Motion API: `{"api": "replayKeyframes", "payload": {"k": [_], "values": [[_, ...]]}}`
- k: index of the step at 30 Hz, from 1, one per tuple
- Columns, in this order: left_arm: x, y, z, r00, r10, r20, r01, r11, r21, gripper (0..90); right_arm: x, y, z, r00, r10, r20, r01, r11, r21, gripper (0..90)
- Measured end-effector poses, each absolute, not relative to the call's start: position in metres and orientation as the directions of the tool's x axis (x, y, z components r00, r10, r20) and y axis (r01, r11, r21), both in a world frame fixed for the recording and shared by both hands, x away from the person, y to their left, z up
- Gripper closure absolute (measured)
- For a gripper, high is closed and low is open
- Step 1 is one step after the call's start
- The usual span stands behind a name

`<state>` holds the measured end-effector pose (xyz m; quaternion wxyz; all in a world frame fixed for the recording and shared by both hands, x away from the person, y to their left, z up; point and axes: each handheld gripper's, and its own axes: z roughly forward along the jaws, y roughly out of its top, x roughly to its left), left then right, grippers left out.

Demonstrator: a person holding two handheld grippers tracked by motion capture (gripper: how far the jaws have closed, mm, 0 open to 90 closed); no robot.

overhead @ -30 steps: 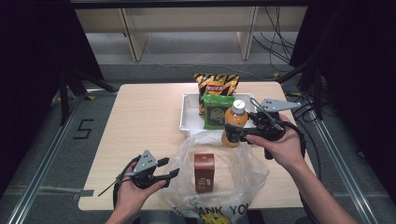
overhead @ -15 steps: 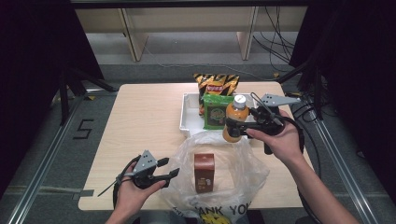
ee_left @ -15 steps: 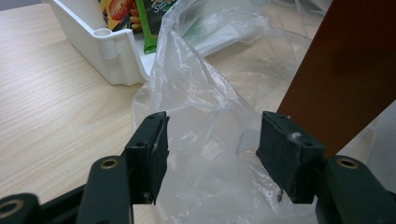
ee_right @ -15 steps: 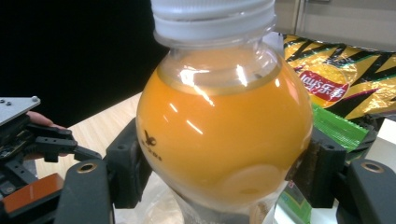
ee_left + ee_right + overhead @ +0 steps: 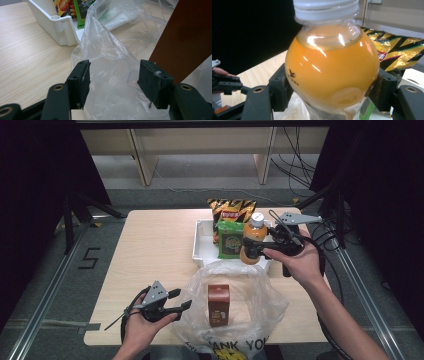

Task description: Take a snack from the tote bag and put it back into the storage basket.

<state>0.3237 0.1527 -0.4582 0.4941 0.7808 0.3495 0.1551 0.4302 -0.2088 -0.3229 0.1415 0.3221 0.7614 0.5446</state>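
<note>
Nearest the person, the left gripper (image 5: pixel 181 301) rests at the front of the pale wood table (image 5: pixel 150 250), jaws spread, with the edge of the clear plastic bag (image 5: pixel 260 295) between them — not pinched. A brown carton (image 5: pixel 219 305) stands upright inside the bag. Farther back, the right gripper (image 5: pixel 251 248) clamps the orange juice bottle (image 5: pixel 252 240), held upright above the white tray (image 5: pixel 202 245) of snack packets (image 5: pixel 231 225). Beyond the table — grey floor, pale wooden legs, black cables.
</note>
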Motion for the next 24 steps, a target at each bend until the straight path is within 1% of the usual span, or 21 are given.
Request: {"api": "replayKeyframes", "payload": {"k": [1,2,4,5,8,11,14,15,17,20,24], "values": [[0.323,0.153,-0.458,0.702,0.704,-0.109,0.399,-0.261,0.879,41.7,0.433,-0.209,-0.323,-0.757,0.643,0.118,0.317,0.202,0.927,32.0],[0.323,0.153,-0.458,0.702,0.704,-0.108,0.398,-0.262,0.879,41.7,0.434,-0.209,-0.322,-0.752,0.645,0.137,0.332,0.192,0.923,32.0],[0.323,0.154,-0.458,0.703,0.703,-0.107,0.397,-0.264,0.879,41.7,0.437,-0.209,-0.322,-0.749,0.653,0.116,0.316,0.197,0.928,31.9],[0.323,0.154,-0.458,0.703,0.703,-0.106,0.397,-0.265,0.879,41.7,0.437,-0.209,-0.322,-0.741,0.657,0.138,0.336,0.185,0.924,32.0],[0.323,0.154,-0.458,0.701,0.705,-0.107,0.399,-0.263,0.878,41.7,0.443,-0.210,-0.324,-0.737,0.667,0.110,0.315,0.194,0.929,32.0],[0.324,0.154,-0.458,0.704,0.703,-0.105,0.396,-0.265,0.879,41.7,0.446,-0.209,-0.324,-0.728,0.674,0.125,0.328,0.183,0.927,31.9],[0.324,0.154,-0.458,0.707,0.699,-0.101,0.392,-0.269,0.880,41.7,0.451,-0.210,-0.325,-0.730,0.674,0.110,0.318,0.193,0.928,31.9],[0.324,0.154,-0.458,0.706,0.700,-0.103,0.393,-0.267,0.880,41.7,0.450,-0.209,-0.324,-0.716,0.684,0.138,0.349,0.180,0.920,31.9],[0.324,0.154,-0.458,0.709,0.697,-0.103,0.392,-0.269,0.880,41.7,0.455,-0.211,-0.326,-0.727,0.679,0.100,0.315,0.200,0.928,32.0],[0.324,0.154,-0.458,0.707,0.700,-0.103,0.393,-0.268,0.879,41.7,0.456,-0.210,-0.327,-0.713,0.689,0.130,0.343,0.181,0.922,31.9],[0.324,0.155,-0.458,0.707,0.700,-0.101,0.392,-0.269,0.879,41.7,0.461,-0.211,-0.329,-0.704,0.702,0.110,0.337,0.193,0.921,31.9]]}}
